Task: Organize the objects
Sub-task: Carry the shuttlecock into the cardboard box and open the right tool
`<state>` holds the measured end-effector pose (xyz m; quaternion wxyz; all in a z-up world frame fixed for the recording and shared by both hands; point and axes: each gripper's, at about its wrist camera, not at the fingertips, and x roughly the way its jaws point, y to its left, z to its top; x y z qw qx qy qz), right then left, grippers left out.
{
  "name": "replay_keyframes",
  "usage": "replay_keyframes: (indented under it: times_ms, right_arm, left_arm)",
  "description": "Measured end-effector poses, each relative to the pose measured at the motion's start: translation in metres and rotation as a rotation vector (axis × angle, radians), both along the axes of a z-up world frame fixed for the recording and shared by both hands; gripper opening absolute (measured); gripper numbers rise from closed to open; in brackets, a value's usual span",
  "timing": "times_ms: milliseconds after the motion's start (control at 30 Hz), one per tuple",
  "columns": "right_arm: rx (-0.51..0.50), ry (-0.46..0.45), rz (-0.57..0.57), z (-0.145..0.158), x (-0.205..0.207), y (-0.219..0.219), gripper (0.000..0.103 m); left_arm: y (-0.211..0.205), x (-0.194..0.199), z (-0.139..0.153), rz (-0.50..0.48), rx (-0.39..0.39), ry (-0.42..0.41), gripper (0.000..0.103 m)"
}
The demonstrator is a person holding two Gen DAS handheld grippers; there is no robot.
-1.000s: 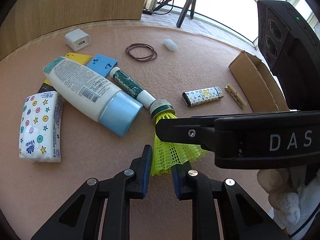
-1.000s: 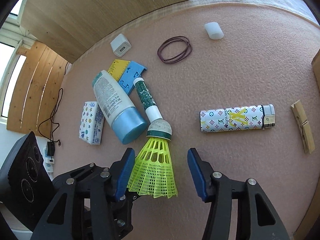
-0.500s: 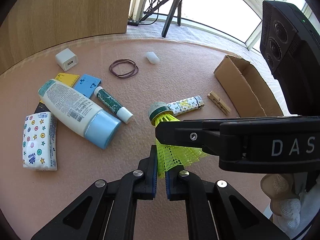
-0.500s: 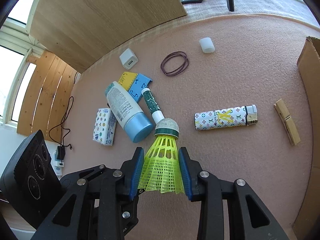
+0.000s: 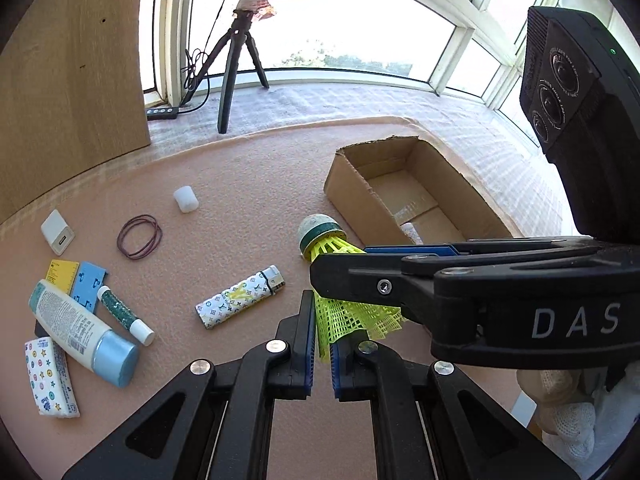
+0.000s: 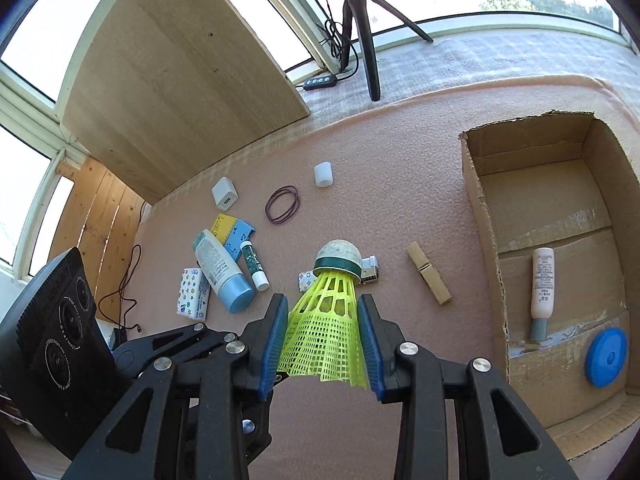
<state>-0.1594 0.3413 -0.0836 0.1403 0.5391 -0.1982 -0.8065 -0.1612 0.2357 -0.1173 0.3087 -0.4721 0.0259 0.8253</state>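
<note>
A yellow plastic shuttlecock (image 6: 326, 320) with a green-banded cork hangs above the pink mat, held by both grippers. In the right wrist view my right gripper (image 6: 322, 306) is shut on the skirt, with its blue pads pressing on both sides. In the left wrist view my left gripper (image 5: 322, 320) is shut on the skirt's rim, and the shuttlecock's cork (image 5: 318, 234) points up and away. The right gripper's finger (image 5: 360, 276) crosses in front from the right. An open cardboard box (image 6: 480, 200) lies to the right; in it are a white bottle (image 6: 542, 280) and a blue round lid (image 6: 606, 356).
On the mat lie a patterned lighter (image 5: 240, 300), a clothespin (image 6: 428, 278), rubber bands (image 5: 140, 236), a white cap (image 5: 186, 199), a charger (image 5: 58, 234), a lotion tube (image 5: 80, 336), a tissue pack (image 5: 50, 382) and a green stick (image 5: 124, 314). A tripod (image 5: 236, 68) stands behind.
Both grippers closed on the shuttlecock and lifted it off the mat. They have risen and moved right, so the box has come into view.
</note>
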Motion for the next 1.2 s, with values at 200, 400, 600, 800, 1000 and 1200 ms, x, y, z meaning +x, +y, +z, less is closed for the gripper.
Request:
replay_keyframes:
  times_ms: [200,400,600,800,1000,1200]
  right_arm:
    - [0.011,0.012,-0.068,0.004,0.006,0.042,0.033]
    - [0.023,0.022,-0.120,0.007,0.016,0.081,0.033]
    - [0.026,0.027,-0.162,0.008,0.026,0.113,0.033]
    - [0.029,0.040,-0.192,0.010,0.034,0.138,0.035]
    - [0.143,0.090,-0.240,0.018,0.040,0.151,0.074]
    - [0.161,0.093,-0.252,0.018,0.041,0.159,0.074]
  left_arm:
    - [0.046,0.002,0.004,-0.064,0.007,0.012,0.006]
    - [0.090,0.005,0.006,-0.119,0.013,0.021,0.006]
    - [0.127,0.010,0.008,-0.162,0.014,0.030,0.006]
    - [0.153,0.015,0.010,-0.203,0.021,0.034,0.007]
    - [0.165,0.021,0.016,-0.209,0.032,0.070,0.096]
    - [0.168,0.023,0.015,-0.194,0.011,0.061,0.096]
